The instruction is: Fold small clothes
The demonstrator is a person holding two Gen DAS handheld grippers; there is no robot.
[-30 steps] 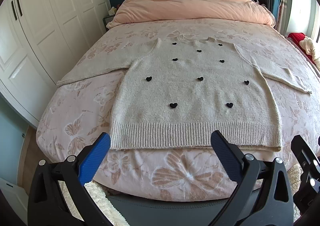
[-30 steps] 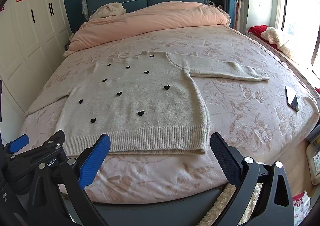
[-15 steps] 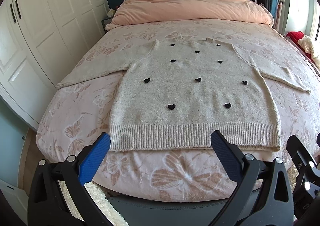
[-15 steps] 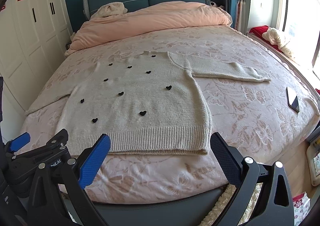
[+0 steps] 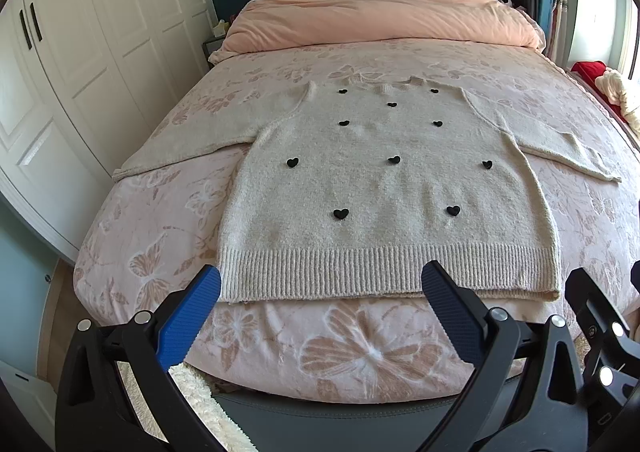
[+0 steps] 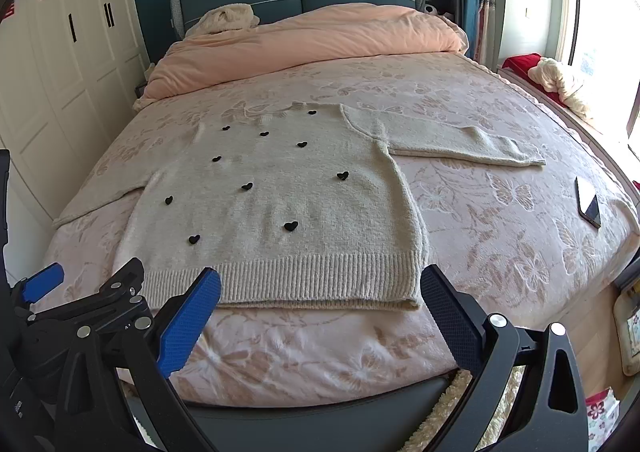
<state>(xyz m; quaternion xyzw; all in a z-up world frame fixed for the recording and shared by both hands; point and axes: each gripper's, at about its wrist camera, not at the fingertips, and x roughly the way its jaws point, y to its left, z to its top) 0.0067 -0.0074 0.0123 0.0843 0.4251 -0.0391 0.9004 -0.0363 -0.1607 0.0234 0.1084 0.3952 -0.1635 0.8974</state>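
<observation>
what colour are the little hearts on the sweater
Black, on the beige sweater; clearest in the left wrist view.

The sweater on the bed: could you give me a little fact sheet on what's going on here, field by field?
garment: beige sweater with black hearts, lying flat, both sleeves spread out
surface: bed with a pink butterfly bedspread
left hand-held gripper: open, short of the hem, holding nothing
right hand-held gripper: open, short of the hem, holding nothing
also on bed: phone, folded peach duvet
folding: not yet begun
</observation>
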